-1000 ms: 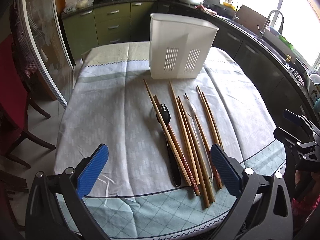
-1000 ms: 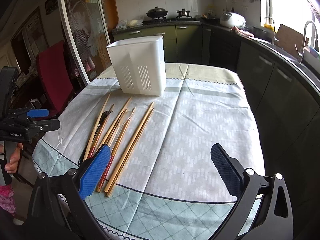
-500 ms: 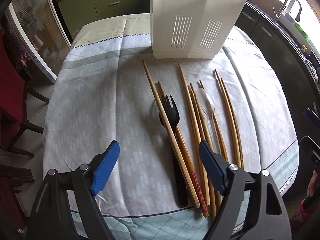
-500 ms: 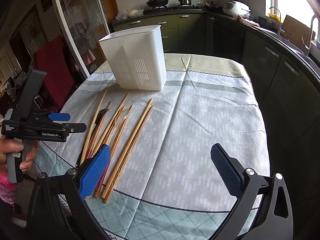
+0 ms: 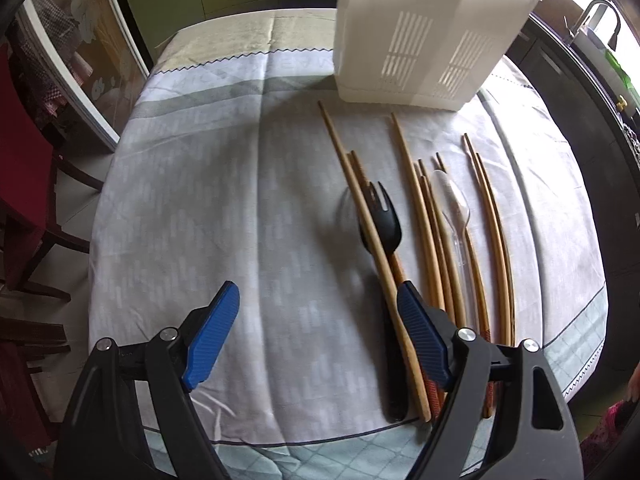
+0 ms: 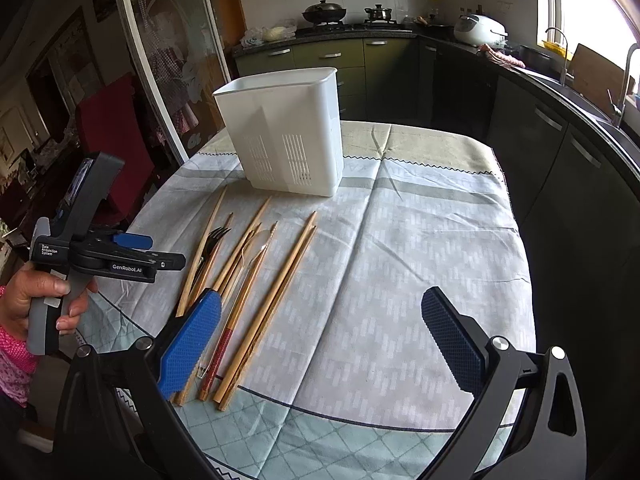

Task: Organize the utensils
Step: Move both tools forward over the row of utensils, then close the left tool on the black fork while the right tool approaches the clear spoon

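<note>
Several wooden chopsticks point(image 5: 424, 216) point(image 6: 276, 288), a black plastic fork point(image 5: 380, 220) point(image 6: 212, 240) and a clear plastic spoon point(image 5: 454, 208) point(image 6: 256, 248) lie side by side on the tablecloth. A white slotted utensil holder point(image 5: 424, 32) point(image 6: 288, 128) stands upright behind them. My left gripper point(image 5: 316, 336) is open and empty above the cloth, just left of the fork handle; it also shows in the right wrist view point(image 6: 136, 252). My right gripper point(image 6: 320, 340) is open and empty over the cloth, right of the utensils.
The round table point(image 6: 420, 240) has a grey-green cloth. A red chair point(image 6: 116, 128) and a glass sliding door point(image 5: 76, 68) stand to the left. Dark kitchen counters with a sink point(image 6: 580, 92) curve along the right.
My left gripper has moved forward and lower over the table, closer to the fork and chopsticks. The right gripper has shifted only slightly. Both stay open.
</note>
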A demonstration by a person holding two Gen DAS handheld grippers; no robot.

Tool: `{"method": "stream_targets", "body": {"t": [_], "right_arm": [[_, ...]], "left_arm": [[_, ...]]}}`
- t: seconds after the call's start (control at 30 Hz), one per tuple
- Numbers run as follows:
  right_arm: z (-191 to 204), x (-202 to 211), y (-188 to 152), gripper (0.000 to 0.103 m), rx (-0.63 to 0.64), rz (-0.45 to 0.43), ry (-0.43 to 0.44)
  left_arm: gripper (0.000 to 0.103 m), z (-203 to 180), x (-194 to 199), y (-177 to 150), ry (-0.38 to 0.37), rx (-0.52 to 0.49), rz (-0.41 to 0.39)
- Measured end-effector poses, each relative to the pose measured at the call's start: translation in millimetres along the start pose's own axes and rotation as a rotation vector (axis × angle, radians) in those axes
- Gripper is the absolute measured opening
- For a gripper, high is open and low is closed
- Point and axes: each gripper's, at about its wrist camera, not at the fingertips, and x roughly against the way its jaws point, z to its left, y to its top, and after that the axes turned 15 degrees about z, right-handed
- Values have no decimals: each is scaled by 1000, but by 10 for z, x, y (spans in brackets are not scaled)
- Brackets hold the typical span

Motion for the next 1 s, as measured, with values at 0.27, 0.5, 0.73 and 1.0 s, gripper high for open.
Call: {"method": "stream_targets", "body": {"t": [0.27,0.5,0.73,1.0], "right_arm": [[-25,55,-13,99,0,-13,-11],[-37,24,-9,99,5,-5,-5],[44,-7,4,99,31,2,-5],[55,-7,22,99,38,-5,2]], "left_arm": [[56,-87,-164,83,-17,-3,48],[52,101,-85,35,-23,7,50],[52,279,-72,10,6,26,60],[41,82,89,53,-38,-20,34]]}}
